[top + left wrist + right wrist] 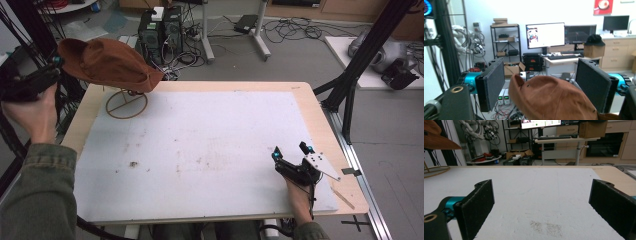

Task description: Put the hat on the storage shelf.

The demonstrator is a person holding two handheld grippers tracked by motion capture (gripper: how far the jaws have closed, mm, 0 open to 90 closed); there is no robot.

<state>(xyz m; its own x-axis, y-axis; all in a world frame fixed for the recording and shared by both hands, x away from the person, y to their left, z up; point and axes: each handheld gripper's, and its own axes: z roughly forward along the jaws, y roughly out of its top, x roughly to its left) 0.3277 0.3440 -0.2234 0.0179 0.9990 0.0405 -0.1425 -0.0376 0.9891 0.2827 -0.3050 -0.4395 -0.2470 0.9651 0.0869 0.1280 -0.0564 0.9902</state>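
Hat (107, 62) perching on a wire stand (126, 103) at the worktop's far left corner, both tongs gaping wide.
From above, the left gripper (52, 67) is sitting beside the hat's edge; a clumsy nudge could be tipping hat and stand over. Along the left gripper (544, 85), the hat (554, 100) is lying between spread jaws, unclamped, so it may be slipping free. The right gripper (541, 205) is idling wide apart, near the worktop's (544, 185) near right corner.
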